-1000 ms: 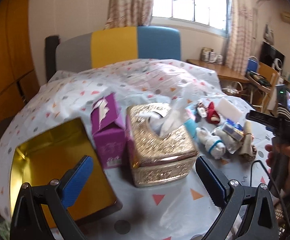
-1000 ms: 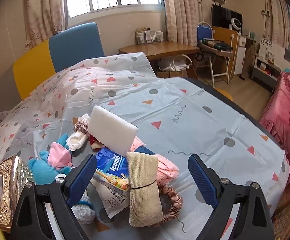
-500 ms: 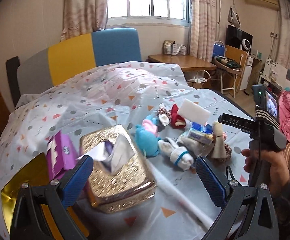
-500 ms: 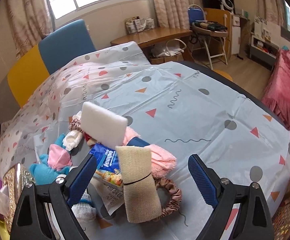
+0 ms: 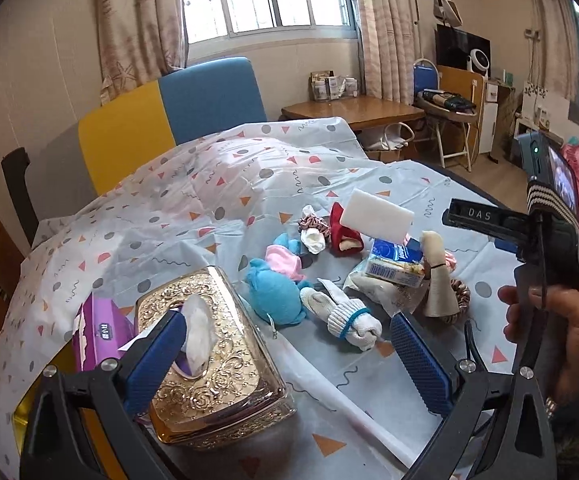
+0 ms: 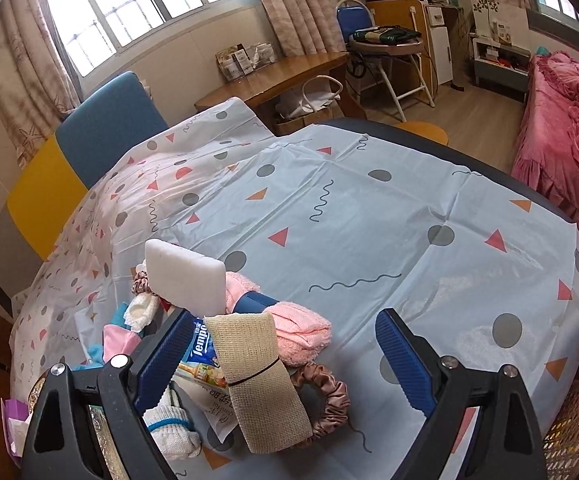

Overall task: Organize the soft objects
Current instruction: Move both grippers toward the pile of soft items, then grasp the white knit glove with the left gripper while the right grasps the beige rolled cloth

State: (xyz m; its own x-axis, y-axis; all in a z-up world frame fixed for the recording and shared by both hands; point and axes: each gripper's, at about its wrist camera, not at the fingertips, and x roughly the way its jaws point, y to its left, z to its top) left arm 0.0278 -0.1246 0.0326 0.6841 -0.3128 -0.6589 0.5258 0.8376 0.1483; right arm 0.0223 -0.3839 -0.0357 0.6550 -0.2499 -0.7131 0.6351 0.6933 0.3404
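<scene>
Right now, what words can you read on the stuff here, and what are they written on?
"DAS": on the black bar of the right gripper.
"Tempo", partly hidden: on the blue tissue pack.
White plastic bag under the pack: printed characters, too small to read.
Purple tissue box: small dark label, too blurred to read.

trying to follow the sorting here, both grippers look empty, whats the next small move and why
Probably ease the right gripper down and forward onto the beige rolled cloth. Its fingers are open and empty, and that roll lies on top of the pile, nearest them, leaning over the pink scrunchie. The left gripper is also open and empty, hanging above the gold tissue box.
</scene>
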